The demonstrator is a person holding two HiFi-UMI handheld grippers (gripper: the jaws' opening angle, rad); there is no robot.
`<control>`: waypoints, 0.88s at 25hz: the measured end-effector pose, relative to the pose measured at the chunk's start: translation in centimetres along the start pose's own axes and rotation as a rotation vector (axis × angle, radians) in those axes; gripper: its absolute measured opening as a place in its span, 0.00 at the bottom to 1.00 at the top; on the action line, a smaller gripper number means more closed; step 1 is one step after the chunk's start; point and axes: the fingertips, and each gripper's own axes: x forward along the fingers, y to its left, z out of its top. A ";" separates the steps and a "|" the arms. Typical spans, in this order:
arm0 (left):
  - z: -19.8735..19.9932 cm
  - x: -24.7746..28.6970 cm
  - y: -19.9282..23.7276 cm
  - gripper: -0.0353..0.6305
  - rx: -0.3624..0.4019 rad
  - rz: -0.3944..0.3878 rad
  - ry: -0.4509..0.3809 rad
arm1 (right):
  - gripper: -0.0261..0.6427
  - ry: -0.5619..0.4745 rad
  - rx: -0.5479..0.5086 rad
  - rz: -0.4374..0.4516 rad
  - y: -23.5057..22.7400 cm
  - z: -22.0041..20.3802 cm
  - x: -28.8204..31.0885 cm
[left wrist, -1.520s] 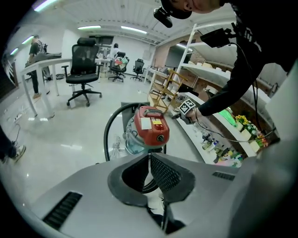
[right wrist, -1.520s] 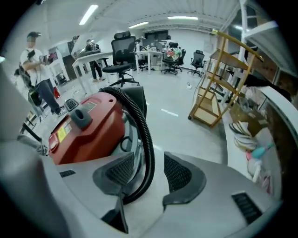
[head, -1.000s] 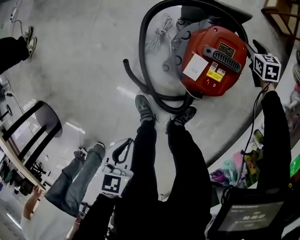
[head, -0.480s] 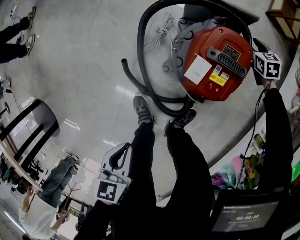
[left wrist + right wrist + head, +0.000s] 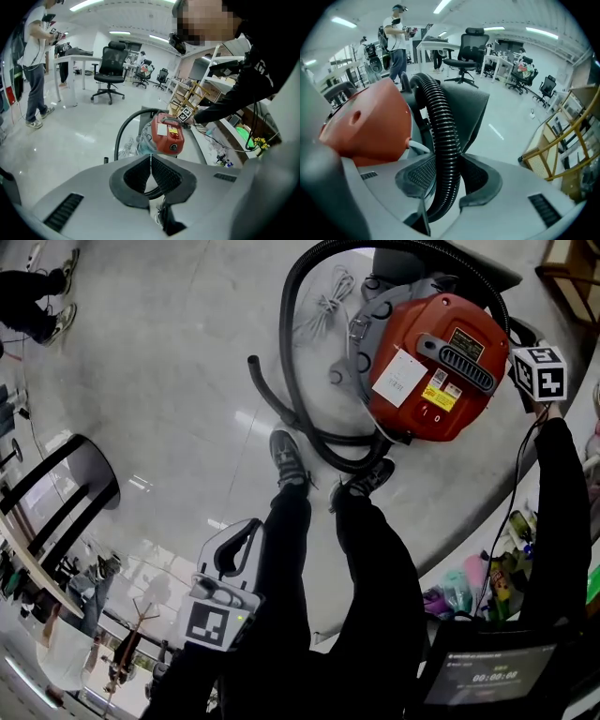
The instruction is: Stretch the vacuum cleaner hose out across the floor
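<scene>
R gripper (image 5: pixel 445 182): jaws have just been closing & are clamped on the black ribbed vacuum hose (image 5: pixel 440 117), which runs up btwn the pads & arches beside the round red vacuum cleaner body (image 5: pixel 431 367). In head view this grip sits at the body's right edge, near its top. From there the hose loops round the body's far side, down its left & curls under it by the person's shoes (image 5: pixel 289 457). Its free end lies on the pale glossy floor (image 5: pixel 159 381), left of the body. L gripper (image 5: pixel 151 169): jaws together, nothing btwn them, held low by the person's left leg, well apart from the hose.
</scene>
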 end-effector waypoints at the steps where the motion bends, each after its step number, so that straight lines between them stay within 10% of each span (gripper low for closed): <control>1: 0.1 0.1 0.0 0.09 0.003 0.001 -0.002 | 0.29 -0.007 -0.010 -0.028 -0.2 0.0 -0.8; 9: 5.8 -1.9 -1.5 0.09 0.079 -0.019 -0.083 | 0.28 0.011 -0.041 -0.196 0.5 0.1 -14.6; 22: 24.4 -8.4 -13.9 0.11 0.819 -0.154 -0.302 | 0.28 0.046 -0.034 -0.348 20.6 8.6 -39.2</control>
